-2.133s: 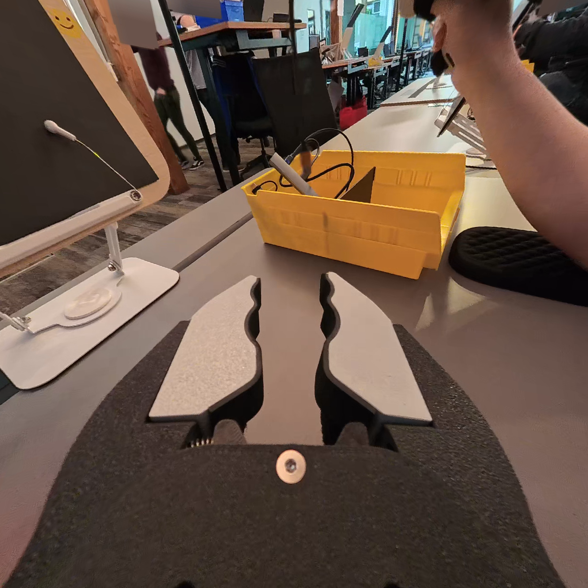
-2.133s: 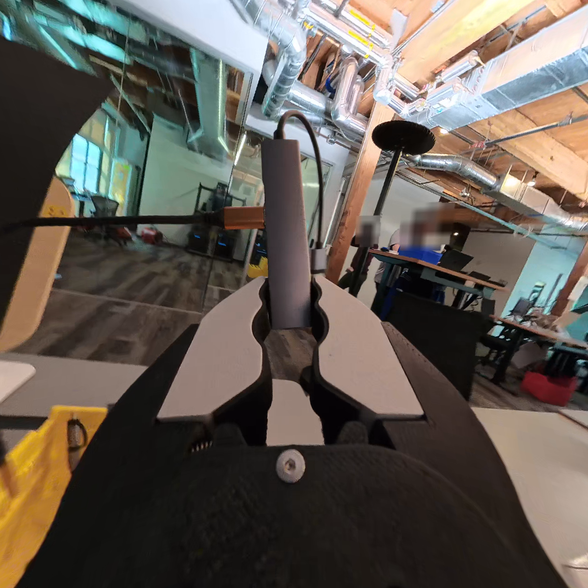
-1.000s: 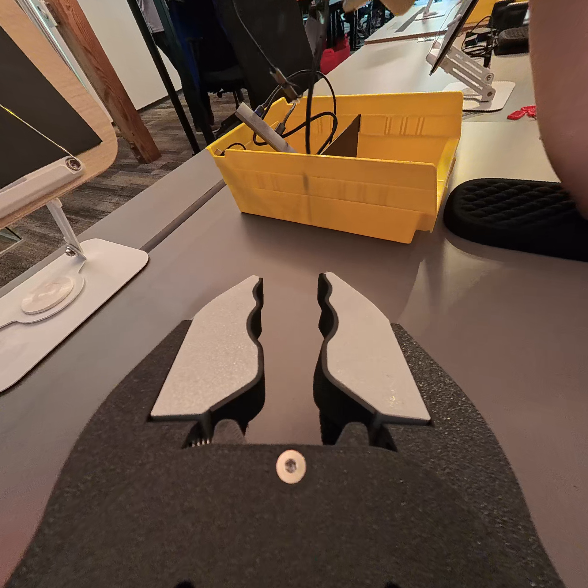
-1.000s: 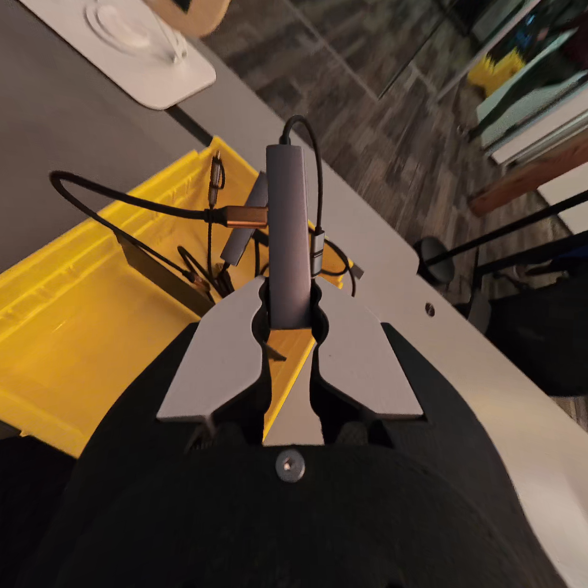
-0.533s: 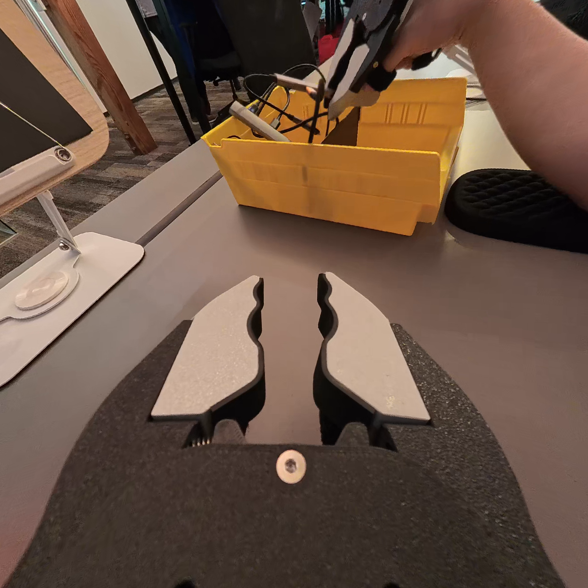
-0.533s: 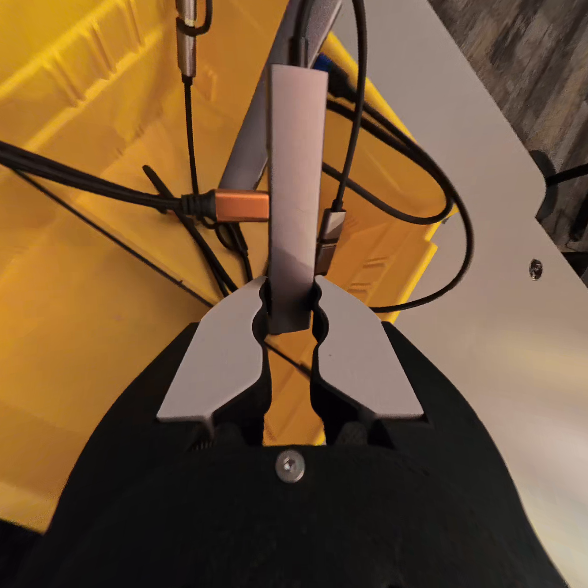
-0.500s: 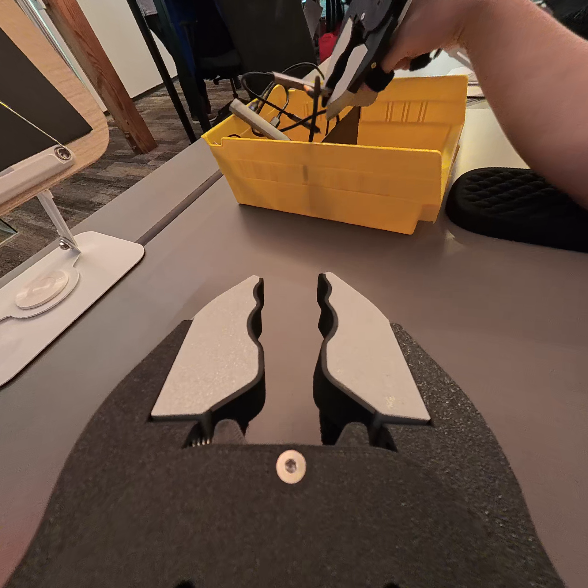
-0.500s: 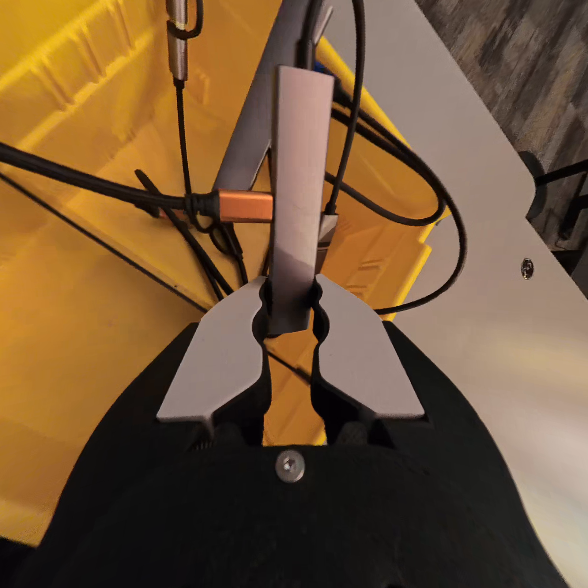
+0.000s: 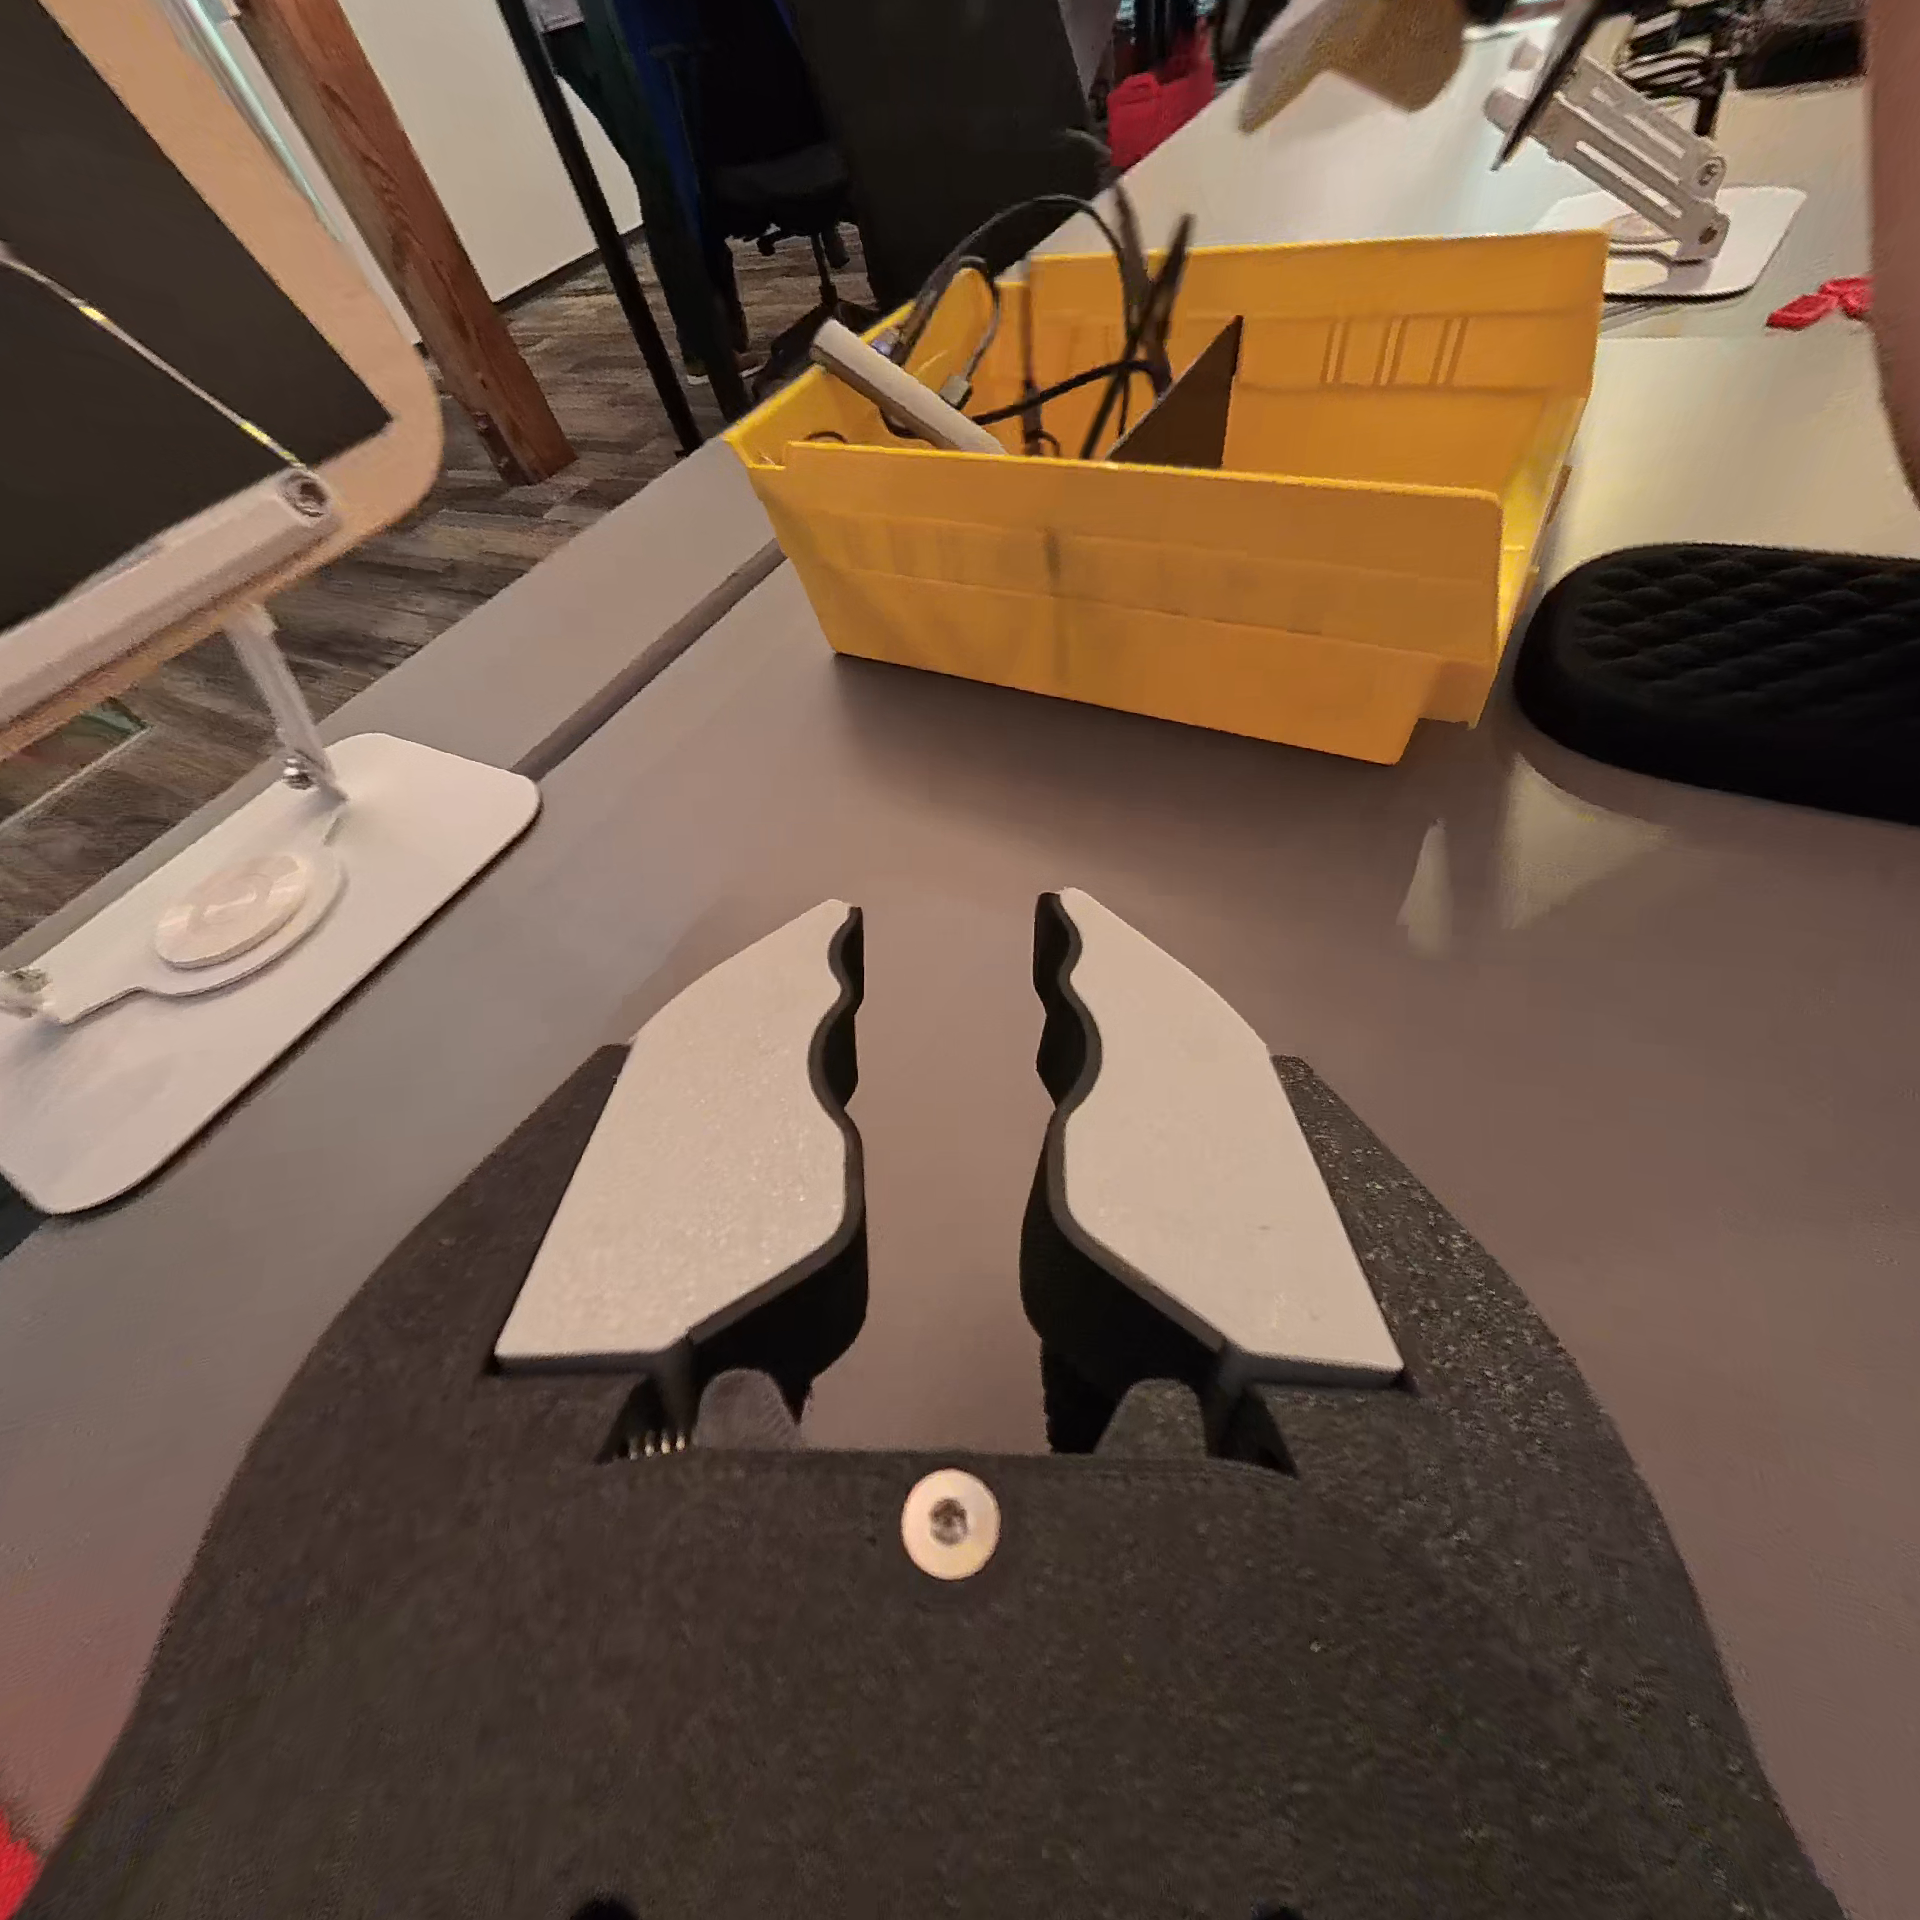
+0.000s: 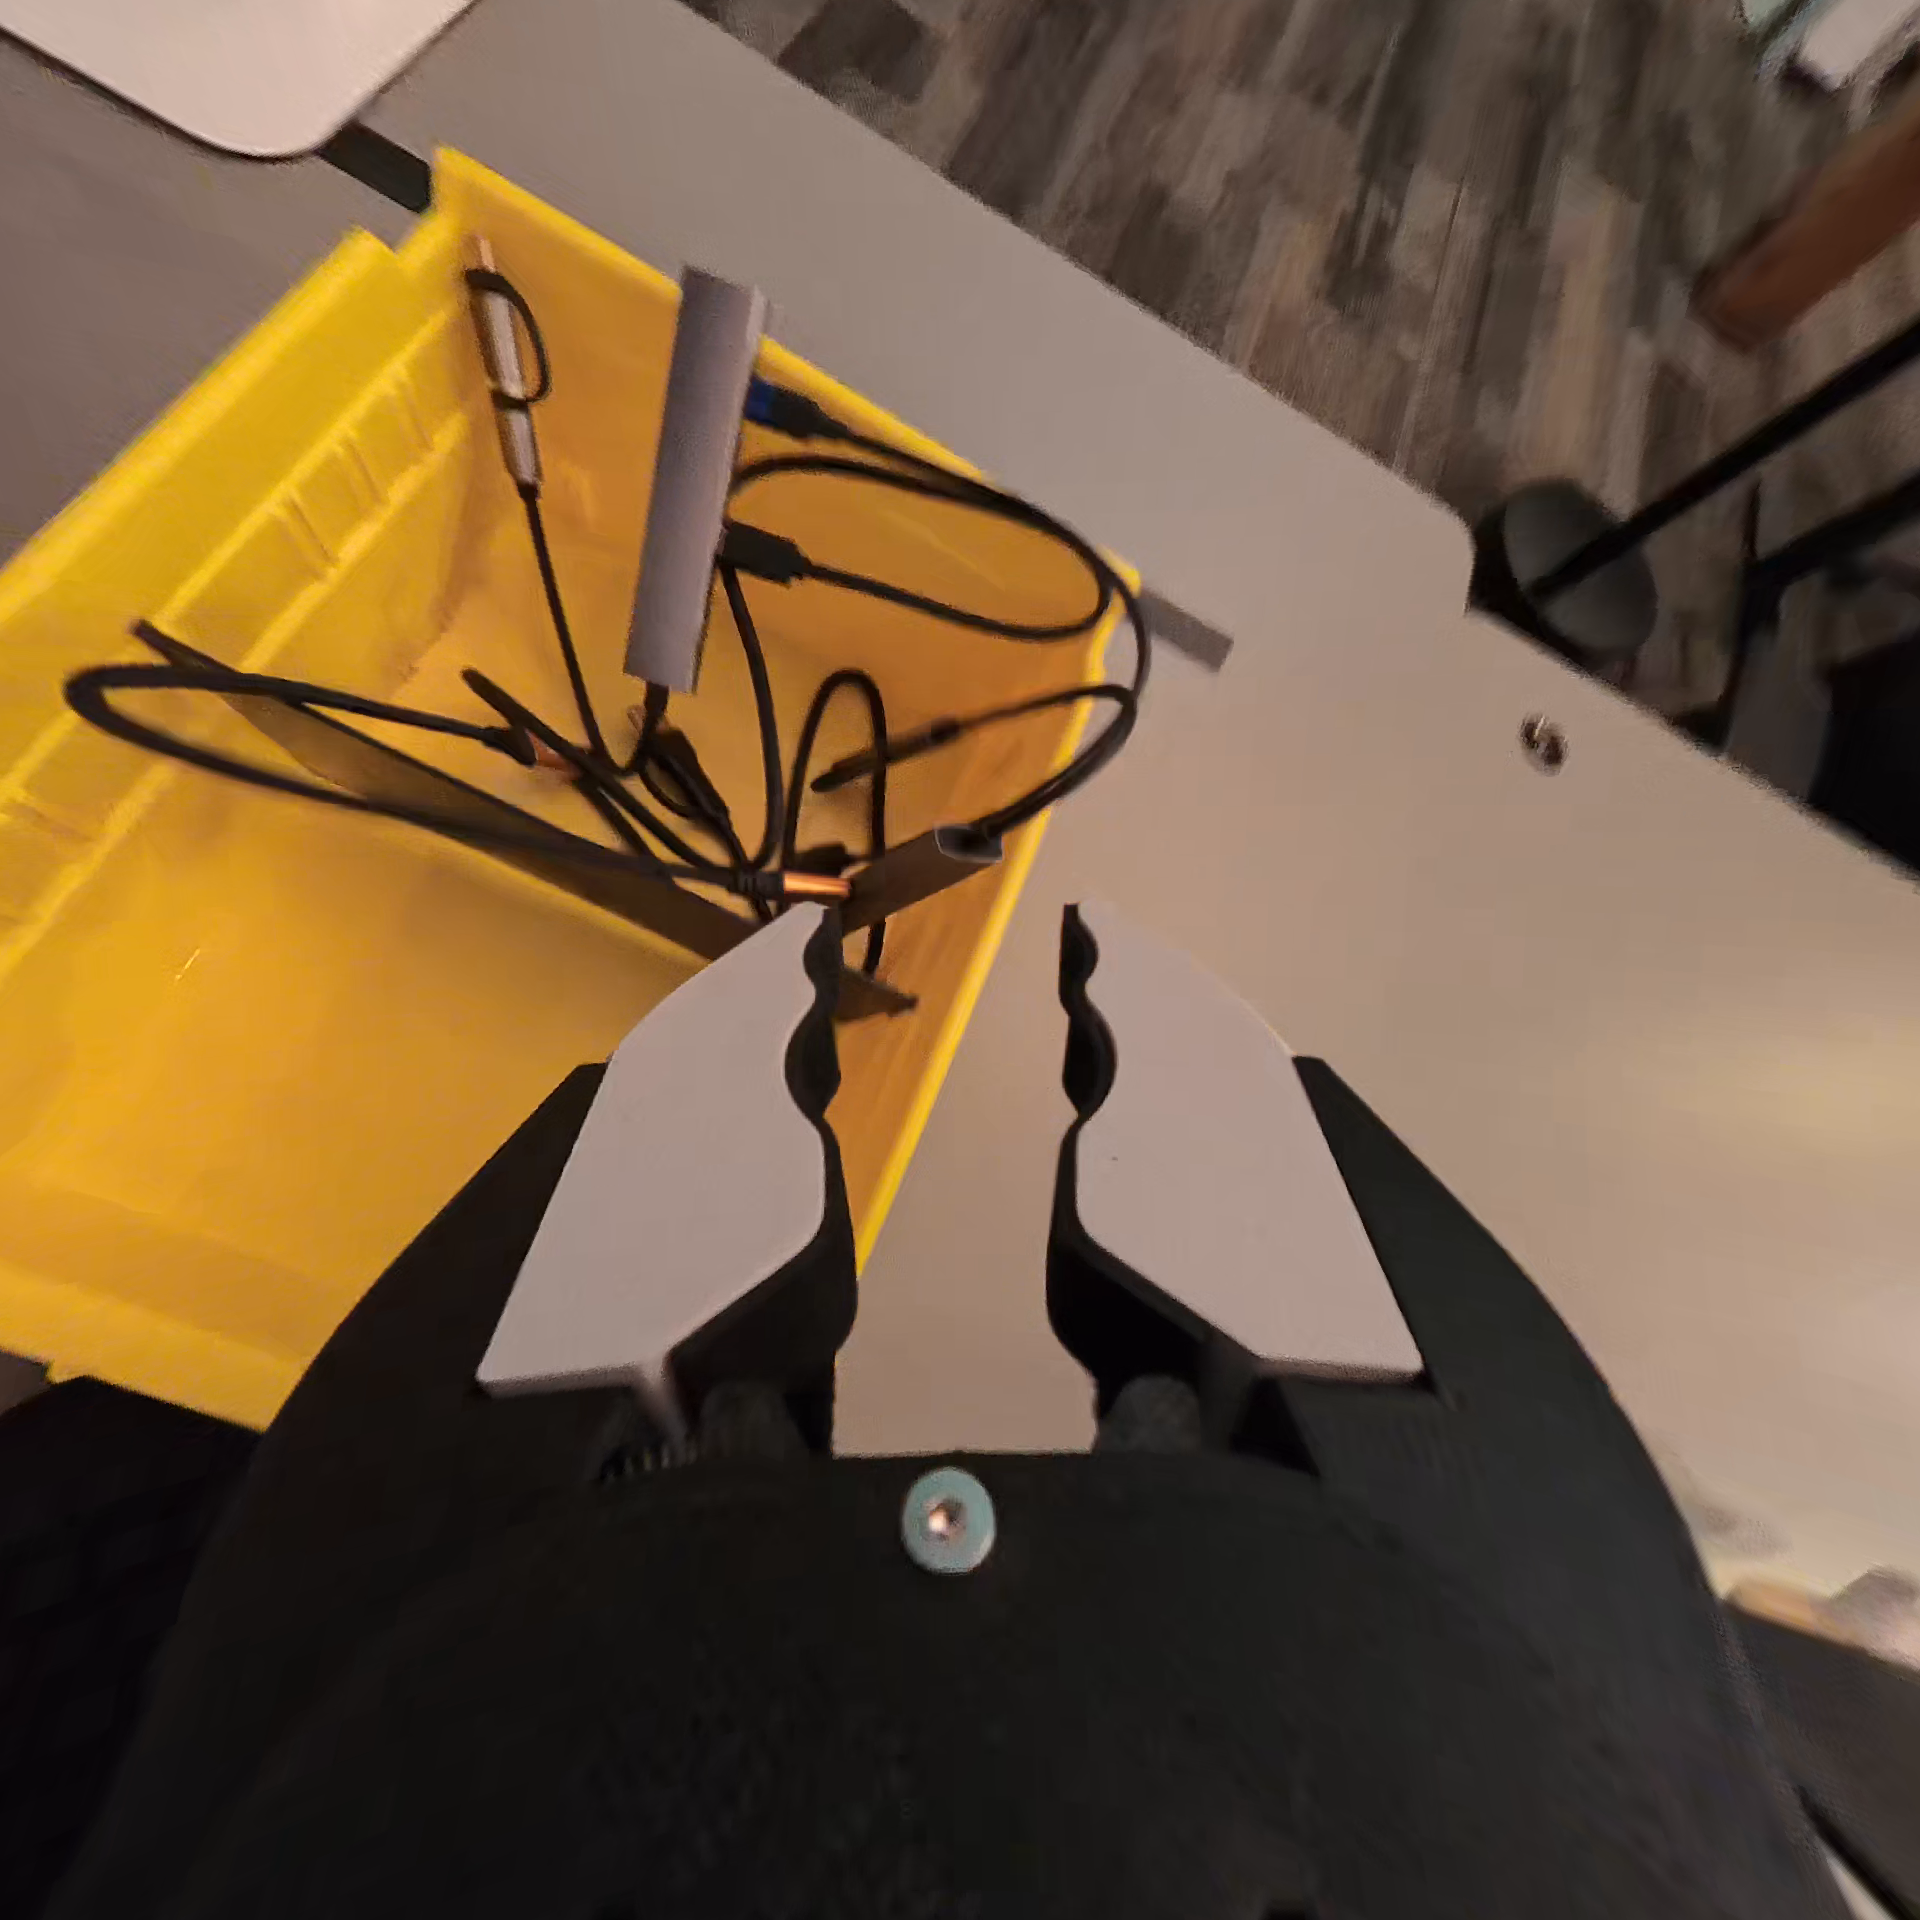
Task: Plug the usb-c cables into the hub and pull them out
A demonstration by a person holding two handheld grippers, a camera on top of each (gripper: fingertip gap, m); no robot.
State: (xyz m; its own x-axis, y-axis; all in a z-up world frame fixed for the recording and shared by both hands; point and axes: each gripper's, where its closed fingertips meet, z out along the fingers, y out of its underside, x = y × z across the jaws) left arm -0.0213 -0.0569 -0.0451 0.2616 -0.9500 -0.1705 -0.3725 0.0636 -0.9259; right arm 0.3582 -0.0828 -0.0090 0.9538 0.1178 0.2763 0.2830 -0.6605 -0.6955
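Note:
My right gripper [image 10: 945, 914] is open and empty, above the near right rim of the yellow bin [image 10: 208, 1039]. A grey hub [image 10: 925, 864] lies in the bin just past the left fingertip, with a copper-plugged black cable [image 10: 816, 885] at its side. A second grey hub [image 10: 691, 478] leans in the bin's far part among several black cables [image 10: 935, 499]. My left gripper [image 9: 945, 909] is open and empty, low over the grey table [image 9: 1143, 883], well short of the bin [image 9: 1143, 582]. The leaning hub also shows in the left wrist view [image 9: 904, 400].
A black divider [image 10: 447, 790] splits the bin. A black padded rest [image 9: 1745, 665] lies right of the bin. A tablet on a white stand [image 9: 260, 914] is at the left. The right gripper shows blurred at the top [image 9: 1340, 52]. The table edge drops to the floor beyond the bin. The gap from one gripper's tips to the other's is roughly 40 cm.
The right gripper opened and let go of the hub, which now lies in the bin with its cables. The right gripper has drawn back upward. The left gripper stayed open and nearly still.

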